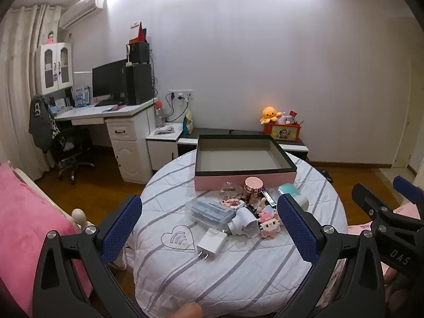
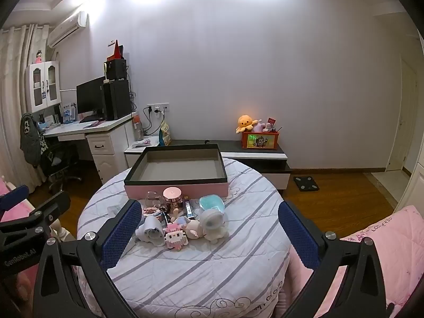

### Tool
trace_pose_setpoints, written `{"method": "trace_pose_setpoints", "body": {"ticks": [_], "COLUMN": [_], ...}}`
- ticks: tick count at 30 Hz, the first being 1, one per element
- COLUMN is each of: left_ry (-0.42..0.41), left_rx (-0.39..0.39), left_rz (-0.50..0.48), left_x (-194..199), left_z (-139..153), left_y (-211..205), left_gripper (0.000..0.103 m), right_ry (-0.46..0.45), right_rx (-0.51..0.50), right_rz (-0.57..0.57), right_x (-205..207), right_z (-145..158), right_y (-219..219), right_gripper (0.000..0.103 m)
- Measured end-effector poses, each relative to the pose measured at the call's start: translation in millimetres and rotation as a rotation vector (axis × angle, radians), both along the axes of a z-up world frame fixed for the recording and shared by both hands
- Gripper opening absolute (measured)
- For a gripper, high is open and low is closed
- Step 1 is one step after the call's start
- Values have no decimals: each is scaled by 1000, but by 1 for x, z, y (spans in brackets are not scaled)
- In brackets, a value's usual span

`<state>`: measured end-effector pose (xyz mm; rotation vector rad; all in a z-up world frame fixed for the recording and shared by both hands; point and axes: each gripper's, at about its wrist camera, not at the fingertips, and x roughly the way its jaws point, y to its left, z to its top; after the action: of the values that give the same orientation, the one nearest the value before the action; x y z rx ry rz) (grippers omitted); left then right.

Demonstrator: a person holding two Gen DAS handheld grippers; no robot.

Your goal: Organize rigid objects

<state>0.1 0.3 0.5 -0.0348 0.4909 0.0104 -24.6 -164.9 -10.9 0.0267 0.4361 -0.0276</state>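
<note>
Two views, one round tabletop (image 1: 238, 278) under a striped cloth. Only from the left wrist: a white charger (image 1: 211, 243) lying flat near the front, prongs toward the camera, plus a clear plastic case (image 1: 209, 210) just behind it. Only from the right wrist: a white round-headed figure (image 2: 212, 224) standing clear at the right end of the pile, and a black scale (image 2: 306, 182) on the floor beyond.

Left tool (image 1: 209, 228) spread wide, gripping nothing, blue pads level above the near half of the tabletop. Right tool (image 2: 209, 234) just as wide, likewise empty-handed, held at similar height; also glimpsed at the right edge of the left view.

Pile of small things heaped mid-tabletop: pink block toy (image 2: 176, 235), white adapter (image 2: 151, 230), rose-gold jar (image 2: 172, 197), teal case (image 2: 212, 204). Pink shallow box (image 2: 176, 171) with dark rim at the far side, touching nothing inside, jar just in front of its wall.

Beyond: desk with monitor (image 1: 108, 82), low cabinet carrying an orange plush (image 1: 270, 114). Pink bedding (image 1: 23, 225) at left.
</note>
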Motion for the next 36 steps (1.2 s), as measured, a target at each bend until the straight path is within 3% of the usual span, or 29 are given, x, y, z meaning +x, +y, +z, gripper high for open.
{"method": "trace_pose_setpoints", "body": {"ticks": [5,7,36], "left_ry": [-54,-46,-29], "left_rx": [8,42,32], "left_rz": [-6,-1,-15], "left_x": [-8,-6,-8], "left_z": [2,5,4], "left_y": [6,-2,-10], "left_gripper": [103,103,103], "right_ry": [2,-1,-15], "right_rx": [-3,-2,2], "right_rz": [-1,-2,-19], "right_x": [0,-1,-4], "right_z": [0,1,11], "right_y": [0,0,-4], "right_gripper": [103,103,103]}}
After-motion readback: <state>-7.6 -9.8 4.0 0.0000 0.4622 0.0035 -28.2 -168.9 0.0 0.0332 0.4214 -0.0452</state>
